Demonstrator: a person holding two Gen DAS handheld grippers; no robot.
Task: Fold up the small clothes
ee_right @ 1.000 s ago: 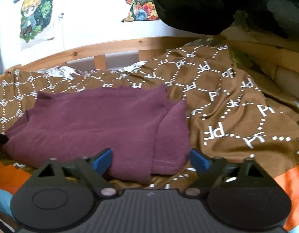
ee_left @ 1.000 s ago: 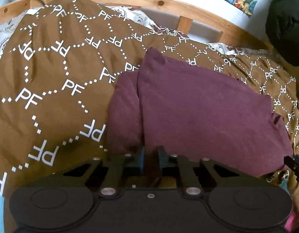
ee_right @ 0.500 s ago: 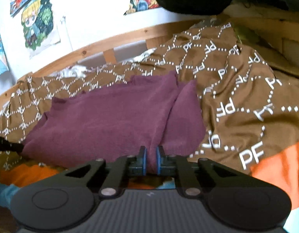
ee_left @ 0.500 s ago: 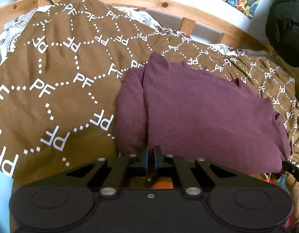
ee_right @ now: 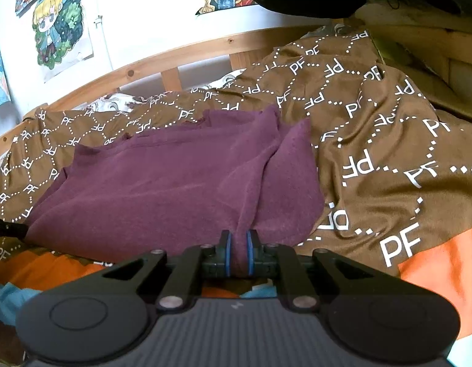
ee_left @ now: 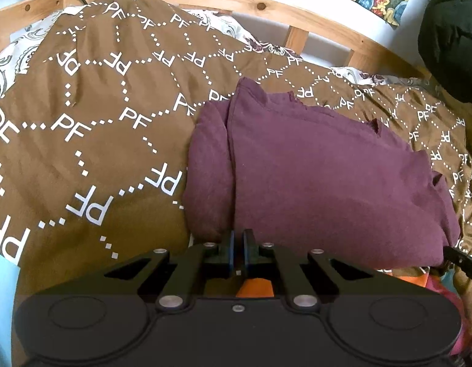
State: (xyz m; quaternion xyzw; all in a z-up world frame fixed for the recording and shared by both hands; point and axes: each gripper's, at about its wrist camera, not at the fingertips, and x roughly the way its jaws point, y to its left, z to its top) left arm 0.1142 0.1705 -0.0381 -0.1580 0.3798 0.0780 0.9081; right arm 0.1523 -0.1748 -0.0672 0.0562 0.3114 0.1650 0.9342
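The bed point(ee_left: 83, 159) fills both views, spread with a brown blanket point(ee_right: 389, 128) printed with white letters, and its wooden rail point(ee_left: 297, 21) curves across the top of each frame. On the blanket, at the centre of both views, lies the purple garment point(ee_left: 327, 183), already doubled over, with a rolled sleeve or side flap along its left edge in the left wrist view and its right edge in the right wrist view.

The near hem is pinched at two places. The right tongs point(ee_right: 238, 253) are nearly closed on a bunched fold of the hem, the cloth plainly squeezed between the blue pads point(ee_right: 227, 252). The left tongs point(ee_left: 238, 252) are closed to a thin slit at the hem near the flap; the purple edge meets their tips, so they appear to hold a thin layer (though the cloth inside the slit is hard to make out).

The step in hand looks like lifting this near edge and carrying it toward the rail for the next fold. To do it well, raise both corners together and level, keep the hem taut between the tongs so no sag forms, and watch that the side flap stays tucked. The right grip holds a thick bunch, which may leave a crease; lay the edge down squarely on the far edge before letting go.
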